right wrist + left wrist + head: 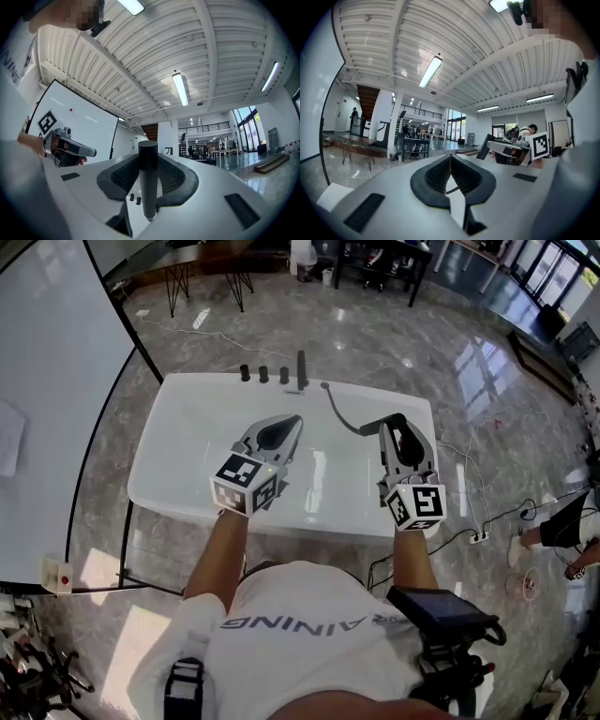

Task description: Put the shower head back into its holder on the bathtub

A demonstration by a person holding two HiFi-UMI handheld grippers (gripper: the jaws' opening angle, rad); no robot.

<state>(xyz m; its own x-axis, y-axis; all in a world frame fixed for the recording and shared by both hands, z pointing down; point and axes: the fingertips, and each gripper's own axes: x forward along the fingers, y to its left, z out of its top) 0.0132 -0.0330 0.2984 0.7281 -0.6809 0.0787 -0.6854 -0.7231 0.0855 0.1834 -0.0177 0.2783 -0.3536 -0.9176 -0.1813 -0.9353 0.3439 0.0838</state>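
Shower head [148, 187]: gripped in my right gripper [394, 427] above the bathtub's [178, 493] right end, with the hose [339, 413] running to the far rim. Left gripper [451, 157]: closed, empty. Reseating in the holder not yet done.

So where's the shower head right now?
The shower head sits right of centre in the head view, clamped in the right gripper over the white bathtub.

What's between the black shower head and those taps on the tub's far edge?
In the head view, only the dark hose, curving over the bare white bathtub from the shower head toward the taps.
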